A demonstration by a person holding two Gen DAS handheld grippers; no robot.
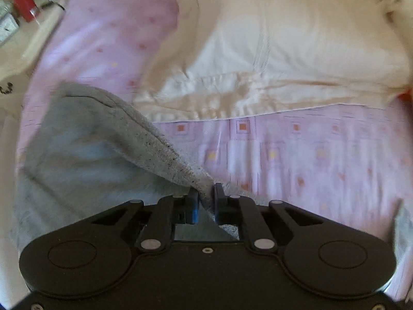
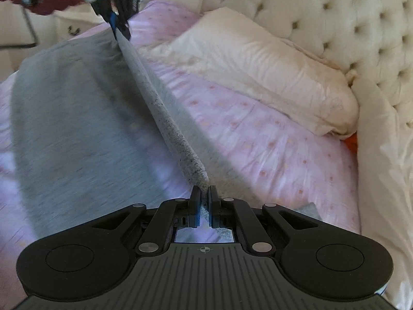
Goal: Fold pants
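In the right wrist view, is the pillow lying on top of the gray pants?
No, the pillow lies on the pink sheet by the headboard, apart from the pants.

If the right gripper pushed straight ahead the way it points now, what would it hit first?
Most likely the gray pants themselves: the right gripper is clamped on their edge, which stretches straight ahead to the left gripper. Beyond that, depth is unclear.

I count one pair of grey pants (image 2: 77, 118), and both my grippers grip it: my left gripper (image 1: 206, 201) and my right gripper (image 2: 204, 204), two in all. I see one cream pillow (image 2: 260, 75), one pink sheet (image 2: 271, 160), one tufted headboard (image 2: 348, 18) and one red canister (image 1: 23, 0).
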